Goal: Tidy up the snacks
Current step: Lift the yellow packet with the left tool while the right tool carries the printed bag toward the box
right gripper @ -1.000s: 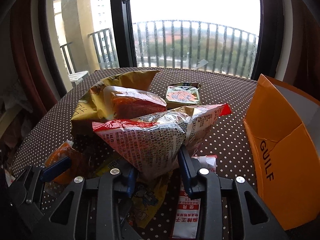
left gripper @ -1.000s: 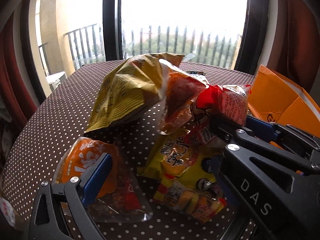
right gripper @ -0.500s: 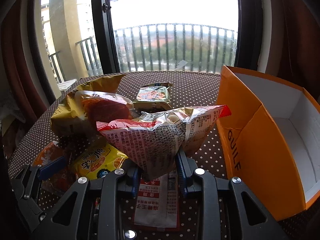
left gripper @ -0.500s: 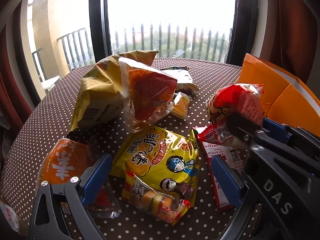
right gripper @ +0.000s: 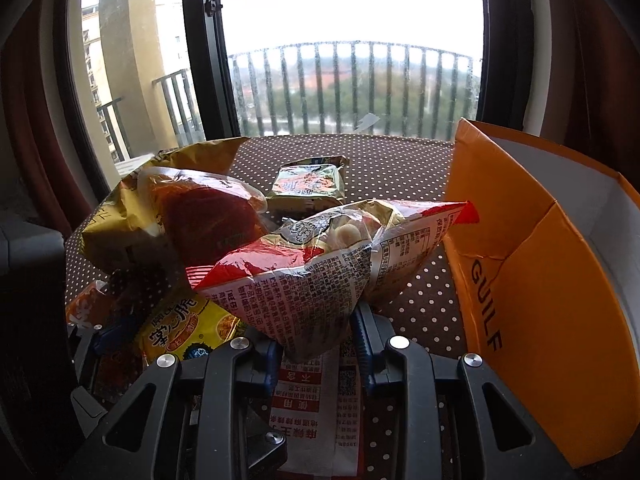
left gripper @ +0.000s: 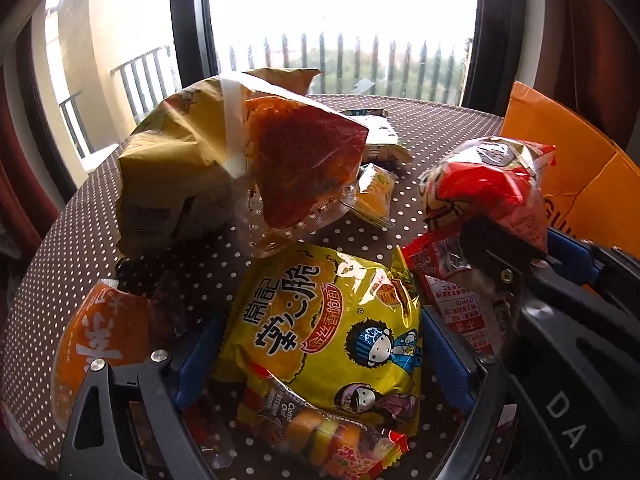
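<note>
My right gripper point(right gripper: 318, 340) is shut on a red and silver snack bag point(right gripper: 320, 264) and holds it above the table, just left of the open orange box point(right gripper: 560, 300). The same bag point(left gripper: 488, 188) and the box point(left gripper: 568, 160) show at the right of the left wrist view. My left gripper point(left gripper: 320, 352) is open, its blue pads on either side of a yellow noodle snack pack point(left gripper: 336, 324) lying flat on the dotted table point(left gripper: 80, 240).
A big yellow chip bag point(left gripper: 172, 168), a clear bag of red snacks point(left gripper: 300, 160), an orange packet point(left gripper: 100, 336), a small candy pack point(left gripper: 320, 436), a red and white sachet point(right gripper: 320, 412) and a green packet point(right gripper: 308, 180) lie around.
My left gripper has moved forward so the yellow noodle pack now lies between its pads. My right gripper has carried the red bag a little further toward the orange box.
</note>
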Demonstrator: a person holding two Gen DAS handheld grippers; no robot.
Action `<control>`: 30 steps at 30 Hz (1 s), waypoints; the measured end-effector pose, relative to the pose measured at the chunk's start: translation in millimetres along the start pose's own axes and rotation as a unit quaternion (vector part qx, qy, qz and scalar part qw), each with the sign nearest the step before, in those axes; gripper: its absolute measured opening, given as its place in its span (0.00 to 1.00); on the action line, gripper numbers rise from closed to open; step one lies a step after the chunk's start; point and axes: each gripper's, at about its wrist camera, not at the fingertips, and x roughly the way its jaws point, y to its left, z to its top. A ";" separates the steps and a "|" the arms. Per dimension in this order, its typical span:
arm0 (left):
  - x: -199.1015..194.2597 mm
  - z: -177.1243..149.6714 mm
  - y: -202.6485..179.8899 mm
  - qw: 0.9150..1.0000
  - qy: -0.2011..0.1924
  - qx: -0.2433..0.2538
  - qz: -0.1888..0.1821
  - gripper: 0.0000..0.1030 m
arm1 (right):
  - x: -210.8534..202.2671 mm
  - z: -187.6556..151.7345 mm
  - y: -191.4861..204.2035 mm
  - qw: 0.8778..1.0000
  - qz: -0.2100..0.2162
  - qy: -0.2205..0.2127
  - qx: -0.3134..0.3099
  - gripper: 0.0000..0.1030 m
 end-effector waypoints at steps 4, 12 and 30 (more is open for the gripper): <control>-3.5 -0.4 2.2 1.000 -0.002 -0.007 -0.010 0.84 | 2.2 0.4 1.1 1.000 0.001 0.003 0.000 0.32; -22.5 -7.9 5.5 1.000 -0.008 -0.019 -0.024 0.79 | -6.4 -1.2 0.6 1.000 0.006 0.001 0.005 0.31; -93.2 0.1 -0.7 0.997 -0.076 -0.021 -0.019 0.79 | -48.1 6.0 2.3 0.999 0.021 -0.046 -0.004 0.31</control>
